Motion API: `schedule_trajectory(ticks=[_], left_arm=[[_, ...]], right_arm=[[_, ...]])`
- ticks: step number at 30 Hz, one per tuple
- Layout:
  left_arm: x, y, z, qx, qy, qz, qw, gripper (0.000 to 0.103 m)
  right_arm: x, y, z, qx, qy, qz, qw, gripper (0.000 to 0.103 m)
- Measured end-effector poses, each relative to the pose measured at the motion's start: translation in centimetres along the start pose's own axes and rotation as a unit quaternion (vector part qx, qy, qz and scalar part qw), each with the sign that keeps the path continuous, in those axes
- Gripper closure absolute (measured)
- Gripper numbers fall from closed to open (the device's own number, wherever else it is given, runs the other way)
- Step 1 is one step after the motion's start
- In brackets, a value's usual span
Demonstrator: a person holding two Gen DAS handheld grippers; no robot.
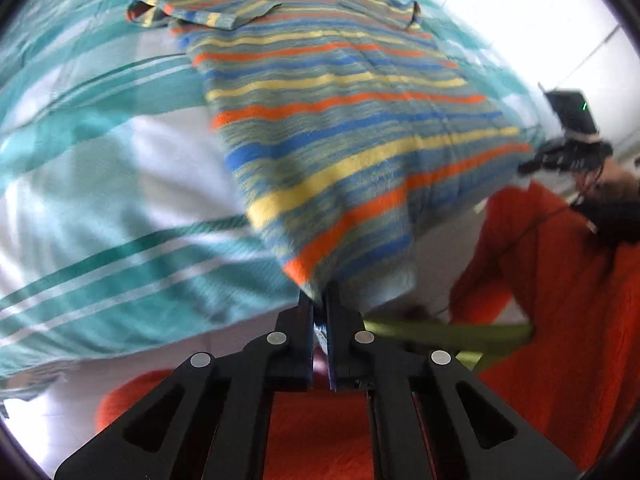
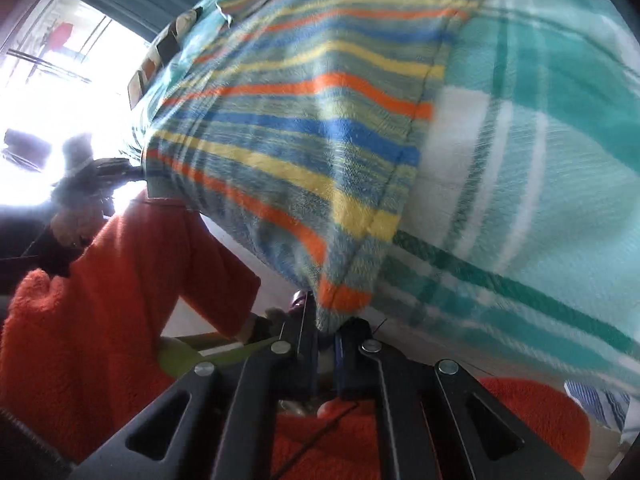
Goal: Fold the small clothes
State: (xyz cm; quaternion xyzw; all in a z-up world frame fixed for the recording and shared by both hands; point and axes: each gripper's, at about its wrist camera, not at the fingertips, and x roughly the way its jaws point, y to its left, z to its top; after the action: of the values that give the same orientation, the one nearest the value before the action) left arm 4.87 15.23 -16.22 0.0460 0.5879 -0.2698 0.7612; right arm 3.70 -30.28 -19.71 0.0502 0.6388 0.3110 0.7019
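Observation:
A small striped fleece shirt (image 1: 340, 120), in blue, yellow, orange and grey-green bands, lies spread on a teal and white plaid blanket (image 1: 100, 200). My left gripper (image 1: 320, 300) is shut on the shirt's near bottom corner and lifts it off the blanket. In the right wrist view the same shirt (image 2: 300, 140) hangs from my right gripper (image 2: 326, 320), which is shut on the other bottom corner. The hem between the two corners is raised. A sleeve (image 1: 180, 16) lies folded at the far left.
The plaid blanket (image 2: 540, 180) covers the surface under the shirt. The person's orange fleece sleeves (image 1: 560, 300) and body are close below both grippers (image 2: 100, 320). The other hand-held gripper (image 1: 568, 148) shows at the right edge. A bright window (image 2: 48, 80) is at the left.

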Motion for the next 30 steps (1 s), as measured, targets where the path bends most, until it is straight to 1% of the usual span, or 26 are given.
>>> schedule_trajectory(ticks=[2,3,5,7,8,9,10,11,13,14,15,16,17,18,19,20,23,25,26,30], left_arm=[[-0.5,0.8,-0.7,-0.005,0.005,0.016,0.9998,0.101],[-0.4,1.2,-0.8,-0.011,0.007,0.017,0.9998,0.101],[0.1,1.5,-0.9,-0.021,0.005,0.019,0.9996,0.101],[1.3,1.4,-0.2,-0.032,0.002,0.022,0.9993,0.100],[1.8,1.3,0.1,-0.041,0.004,0.029,0.9987,0.093],[2.6,1.2,0.6,-0.050,0.009,0.034,0.9982,0.085],[3.0,1.2,0.7,-0.054,0.009,0.033,0.9979,0.062],[3.1,1.1,0.8,-0.058,0.000,0.031,0.9978,0.042],[3.0,0.9,1.0,-0.072,-0.019,0.023,0.9970,0.026],[2.9,1.1,1.0,-0.084,-0.031,0.013,0.9959,0.026],[3.0,1.3,1.1,-0.093,-0.037,0.006,0.9950,0.026],[2.8,1.7,1.0,-0.099,-0.039,-0.002,0.9943,0.030],[3.2,1.7,1.2,-0.104,-0.036,-0.012,0.9939,0.051],[3.6,1.8,1.4,-0.105,-0.028,-0.018,0.9939,0.073],[4.2,1.8,1.6,-0.103,-0.012,-0.020,0.9944,0.098],[4.4,1.6,1.7,-0.099,-0.004,-0.008,0.9951,0.100],[4.3,0.6,1.9,-0.078,0.015,0.048,0.9957,0.100],[4.3,0.0,2.1,-0.071,0.022,0.071,0.9947,0.101],[4.5,-0.2,2.2,-0.072,0.030,0.085,0.9933,0.101],[6.0,-0.8,3.3,-0.089,0.051,0.107,0.9890,0.101]], right_arm=[[-1.2,-0.1,-0.6,0.011,-0.007,-0.007,1.000,0.097],[-1.6,-0.4,-0.7,0.019,-0.012,-0.010,1.000,0.097],[-1.4,-0.6,-0.6,0.032,-0.016,-0.014,0.999,0.097],[-0.6,-1.0,-0.5,0.039,-0.008,-0.026,0.999,0.097],[-0.1,-1.3,-0.4,0.048,-0.003,-0.035,0.998,0.097],[0.2,-1.5,-0.3,0.056,-0.001,-0.035,0.998,0.097],[0.8,-1.4,0.1,0.065,0.001,-0.034,0.997,0.097],[1.1,-1.4,0.4,0.071,0.002,-0.032,0.997,0.097],[0.7,-1.5,0.0,0.072,-0.003,-0.035,0.997,0.094],[0.6,-1.6,-0.1,0.073,-0.006,-0.036,0.997,0.092],[0.4,-1.6,-0.2,0.073,-0.009,-0.039,0.997,0.089],[0.3,-1.7,-0.3,0.072,-0.009,-0.043,0.996,0.086],[0.4,-1.8,-0.3,0.073,-0.010,-0.041,0.996,0.082],[0.6,-1.8,-0.1,0.071,-0.012,-0.035,0.997,0.081],[0.9,-1.8,0.0,0.067,-0.011,-0.031,0.997,0.085],[1.2,-1.9,0.2,0.066,-0.008,-0.033,0.997,0.098],[1.4,-2.3,0.1,0.094,0.004,-0.053,0.994,0.098],[1.1,-2.7,-0.4,0.113,0.008,-0.074,0.991,0.098],[1.0,-2.8,-0.4,0.122,0.009,-0.078,0.989,0.098],[1.6,-3.0,-0.4,0.153,0.010,-0.095,0.984,0.099]])
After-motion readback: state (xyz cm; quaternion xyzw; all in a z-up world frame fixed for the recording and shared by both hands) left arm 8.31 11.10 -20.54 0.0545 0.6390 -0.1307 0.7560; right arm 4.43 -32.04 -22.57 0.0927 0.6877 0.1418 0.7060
